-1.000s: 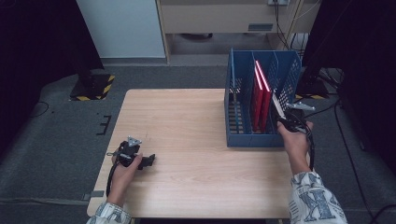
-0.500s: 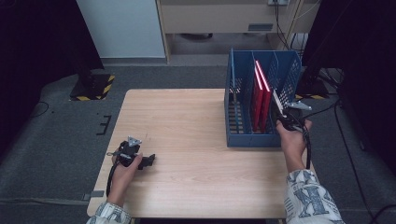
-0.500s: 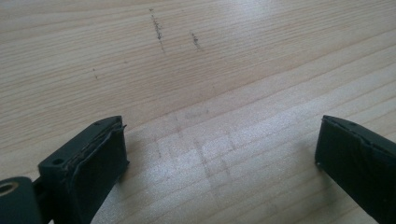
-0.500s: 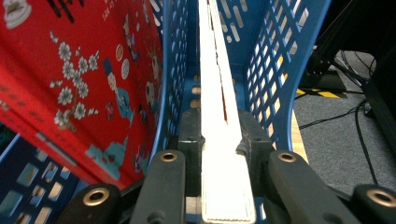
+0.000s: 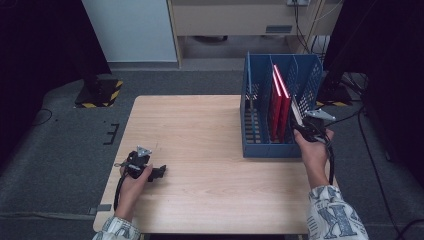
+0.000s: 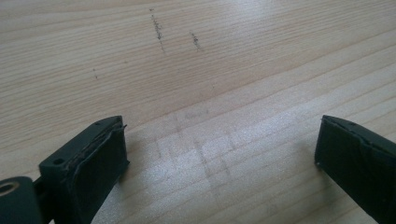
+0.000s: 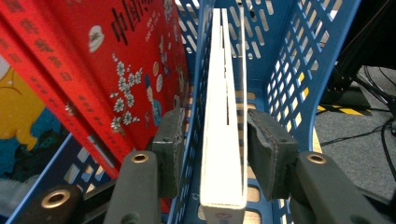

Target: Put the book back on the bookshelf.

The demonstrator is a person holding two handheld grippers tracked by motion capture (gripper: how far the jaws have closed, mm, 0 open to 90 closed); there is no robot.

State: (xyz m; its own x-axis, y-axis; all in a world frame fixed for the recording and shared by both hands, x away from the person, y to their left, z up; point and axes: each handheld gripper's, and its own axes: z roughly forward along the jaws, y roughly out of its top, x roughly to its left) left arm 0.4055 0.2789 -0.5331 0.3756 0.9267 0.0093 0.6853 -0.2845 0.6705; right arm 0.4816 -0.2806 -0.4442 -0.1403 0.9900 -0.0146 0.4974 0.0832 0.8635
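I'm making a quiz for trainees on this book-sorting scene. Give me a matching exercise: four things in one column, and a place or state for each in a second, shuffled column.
Things:
1. white-edged book
2. red hardcover books
3. left gripper
4. blue plastic slotted rack

Places or states:
A. stands on the right end of the wooden table
B. lean in the rack's middle slot
C. jaws wide apart over bare wood
D. stands in the rack's right-hand slot, between the right gripper's jaws, gaps showing on both sides

Pairs: 1-D, 2-B, 3-C, 4-A
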